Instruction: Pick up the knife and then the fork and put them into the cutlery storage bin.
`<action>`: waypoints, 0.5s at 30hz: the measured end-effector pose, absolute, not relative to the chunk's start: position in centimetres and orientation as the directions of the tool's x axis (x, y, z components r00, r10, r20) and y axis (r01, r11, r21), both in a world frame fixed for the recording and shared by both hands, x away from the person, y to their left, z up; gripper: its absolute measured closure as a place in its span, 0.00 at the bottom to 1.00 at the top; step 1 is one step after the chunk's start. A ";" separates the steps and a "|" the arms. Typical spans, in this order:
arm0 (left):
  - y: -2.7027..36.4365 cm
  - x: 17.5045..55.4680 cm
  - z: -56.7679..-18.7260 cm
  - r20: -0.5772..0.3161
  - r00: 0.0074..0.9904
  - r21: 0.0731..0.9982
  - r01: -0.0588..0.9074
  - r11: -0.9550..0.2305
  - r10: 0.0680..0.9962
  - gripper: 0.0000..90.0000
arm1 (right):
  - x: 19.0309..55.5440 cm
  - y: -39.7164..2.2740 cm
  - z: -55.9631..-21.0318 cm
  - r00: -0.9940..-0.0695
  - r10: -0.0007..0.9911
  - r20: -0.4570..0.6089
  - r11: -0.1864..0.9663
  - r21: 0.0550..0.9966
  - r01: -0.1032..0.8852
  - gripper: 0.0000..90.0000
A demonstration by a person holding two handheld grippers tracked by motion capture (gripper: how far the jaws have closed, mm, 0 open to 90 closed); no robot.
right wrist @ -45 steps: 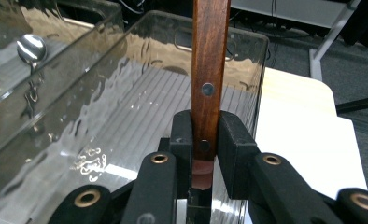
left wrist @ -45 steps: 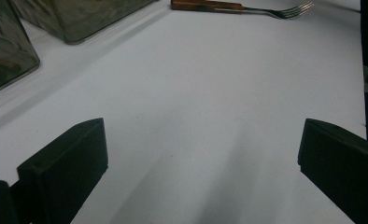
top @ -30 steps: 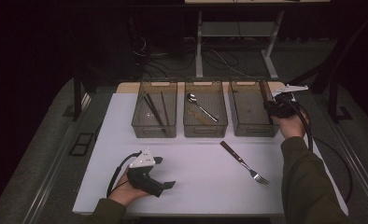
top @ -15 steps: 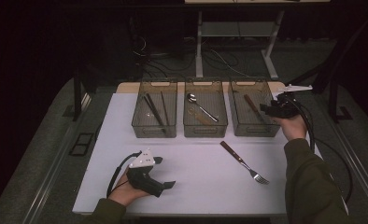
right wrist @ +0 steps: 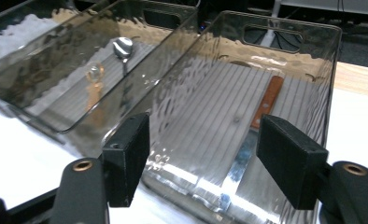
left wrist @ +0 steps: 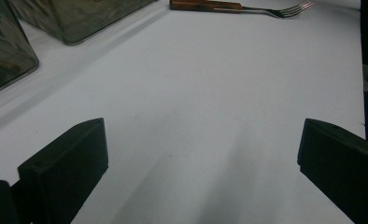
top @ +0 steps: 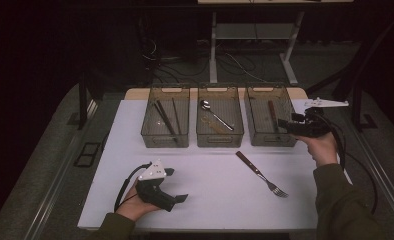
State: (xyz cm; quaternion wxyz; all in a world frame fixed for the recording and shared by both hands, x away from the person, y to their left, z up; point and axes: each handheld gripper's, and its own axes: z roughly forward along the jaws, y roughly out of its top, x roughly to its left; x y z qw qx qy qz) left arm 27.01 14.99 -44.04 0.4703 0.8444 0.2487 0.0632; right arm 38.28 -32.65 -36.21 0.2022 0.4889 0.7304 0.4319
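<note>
A wooden-handled knife (top: pixel 271 111) (right wrist: pixel 268 105) lies loose in the right clear bin (top: pixel 267 139) (right wrist: pixel 289 28). My right gripper (top: pixel 285 125) (right wrist: pixel 205 158) hovers at that bin's near right corner, pointing at it. Its jaws have just been opening and stand apart with nothing between the pads. A fork (top: pixel 260 174) (left wrist: pixel 238 6) with a wooden handle lies on the white table (top: pixel 215 200). My left gripper (top: pixel 177 185) (left wrist: pixel 201 163) rests on the table at the front left, open and empty.
The middle bin (top: pixel 220 137) holds a spoon (top: pixel 215 114) (right wrist: pixel 123 49) and a pale utensil. The left bin (top: pixel 165 137) holds dark sticks. Bare table lies between the bins and my left gripper. A cable (top: pixel 355 165) trails from the right gripper.
The right gripper has drawn back from over the right bin toward the table's right edge and its jaws have widened. The knife now lies in that bin. The left gripper has not moved.
</note>
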 end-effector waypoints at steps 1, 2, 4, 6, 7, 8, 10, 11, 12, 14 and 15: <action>15.0 27.0 -44.0 -0.127 0.868 0.825 0.361 -0.434 0.479 0.01 | 37.9 -32.7 -36.3 -0.444 0.886 0.136 0.141 0.832 0.536 0.37; 15.0 27.0 -44.1 -0.128 0.868 0.825 0.361 -0.434 0.480 0.01 | 37.6 -32.7 -36.3 -0.452 0.881 0.140 0.141 0.834 0.533 0.37; 15.0 27.0 -44.1 -0.127 0.868 0.825 0.361 -0.435 0.479 0.01 | 36.9 -32.6 -36.5 -0.462 0.874 0.152 0.134 0.838 0.529 0.37; 15.0 27.1 -44.1 -0.123 0.869 0.824 0.359 -0.438 0.479 0.01 | 36.3 -32.5 -36.8 -0.469 0.867 0.170 0.123 0.838 0.532 0.35; 15.0 27.1 -44.1 -0.121 0.869 0.824 0.358 -0.440 0.481 0.01 | 36.0 -32.5 -36.9 -0.471 0.864 0.180 0.117 0.837 0.535 0.35; 15.1 27.1 -44.1 -0.122 0.867 0.824 0.360 -0.438 0.483 0.01 | 35.7 -32.5 -37.1 -0.476 0.859 0.186 0.112 0.840 0.531 0.35; 15.1 27.1 -44.1 -0.122 0.867 0.826 0.359 -0.435 0.484 0.01 | 35.1 -32.3 -37.5 -0.493 0.846 0.204 0.109 0.838 0.535 0.34; 15.1 27.1 -44.1 -0.121 0.867 0.825 0.359 -0.436 0.484 0.01 | 34.9 -32.2 -37.6 -0.498 0.842 0.207 0.111 0.837 0.536 0.34; 15.1 27.1 -44.1 -0.120 0.866 0.824 0.359 -0.438 0.485 0.01 | 34.6 -32.1 -37.7 -0.504 0.839 0.205 0.118 0.836 0.535 0.34; 15.1 27.1 -44.1 -0.115 0.868 0.820 0.358 -0.447 0.484 0.01 | 34.2 -31.9 -37.9 -0.513 0.832 0.212 0.121 0.833 0.540 0.34; 15.1 27.1 -44.1 -0.114 0.868 0.820 0.357 -0.447 0.484 0.01 | 34.0 -31.8 -38.0 -0.521 0.825 0.216 0.122 0.834 0.538 0.33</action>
